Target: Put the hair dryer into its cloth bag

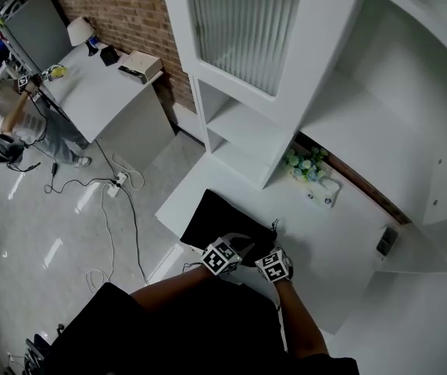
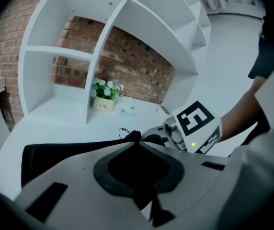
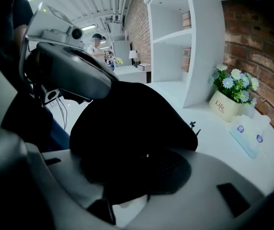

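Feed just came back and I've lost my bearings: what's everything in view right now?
cloth bag: one, black, near edge of the counter
hair dryer: none in sight
counter: one, white, below the shelving
flower pot: one, white with pale flowers, back of counter
pack: one, white, beside the pot
shelving: one unit, white, against brick wall
far desk: one, white, top left
cables: several, dark and white, on the floor
other person: one, light top, by the far desk
left claw: one, grey, shut on the bag's edge
right claw: one, grey, closed on the bag's bulging part
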`<act>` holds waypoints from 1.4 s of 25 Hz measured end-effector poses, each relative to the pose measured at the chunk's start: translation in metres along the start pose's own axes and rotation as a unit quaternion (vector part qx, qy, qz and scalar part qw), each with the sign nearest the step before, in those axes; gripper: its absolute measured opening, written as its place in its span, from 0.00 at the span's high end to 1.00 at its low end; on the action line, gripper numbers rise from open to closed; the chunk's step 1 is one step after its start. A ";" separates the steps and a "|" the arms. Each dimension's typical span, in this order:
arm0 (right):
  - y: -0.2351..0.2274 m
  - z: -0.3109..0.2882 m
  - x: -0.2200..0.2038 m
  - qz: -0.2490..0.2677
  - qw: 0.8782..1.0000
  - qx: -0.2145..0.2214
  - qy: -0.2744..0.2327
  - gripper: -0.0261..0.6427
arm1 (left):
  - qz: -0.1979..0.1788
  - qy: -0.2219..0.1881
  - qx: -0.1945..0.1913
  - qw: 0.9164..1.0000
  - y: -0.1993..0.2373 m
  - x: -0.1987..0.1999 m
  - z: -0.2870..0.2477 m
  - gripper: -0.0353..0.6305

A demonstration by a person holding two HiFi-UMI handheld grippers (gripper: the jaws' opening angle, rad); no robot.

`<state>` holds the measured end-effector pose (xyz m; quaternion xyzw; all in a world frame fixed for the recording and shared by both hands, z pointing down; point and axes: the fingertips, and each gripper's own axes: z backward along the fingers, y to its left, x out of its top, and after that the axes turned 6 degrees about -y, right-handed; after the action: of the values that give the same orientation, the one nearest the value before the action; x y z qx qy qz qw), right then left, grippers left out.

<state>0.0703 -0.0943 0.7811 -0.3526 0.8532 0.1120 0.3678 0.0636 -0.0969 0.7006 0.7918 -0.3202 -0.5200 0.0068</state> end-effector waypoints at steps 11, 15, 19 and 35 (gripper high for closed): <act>0.011 -0.010 0.035 0.000 0.998 0.031 -0.052 0.68 | -0.005 -0.024 -0.007 1.000 0.003 0.014 0.010 0.89; 0.012 -0.010 0.041 -0.004 0.997 0.032 -0.063 0.68 | -0.006 -0.038 -0.006 0.999 0.002 0.020 0.013 0.89; 0.016 -0.016 0.039 -0.014 0.997 0.036 -0.067 0.68 | 0.002 -0.043 -0.011 0.999 0.000 0.019 0.016 0.89; 0.017 -0.031 0.021 -0.036 0.998 0.025 -0.037 0.62 | 0.037 -0.037 -0.020 0.998 0.013 0.003 0.032 0.89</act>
<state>0.0309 -0.1068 0.7870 -0.3694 0.8284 0.0900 0.4114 0.0312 -0.0985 0.6878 0.7597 -0.3383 -0.5545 0.0302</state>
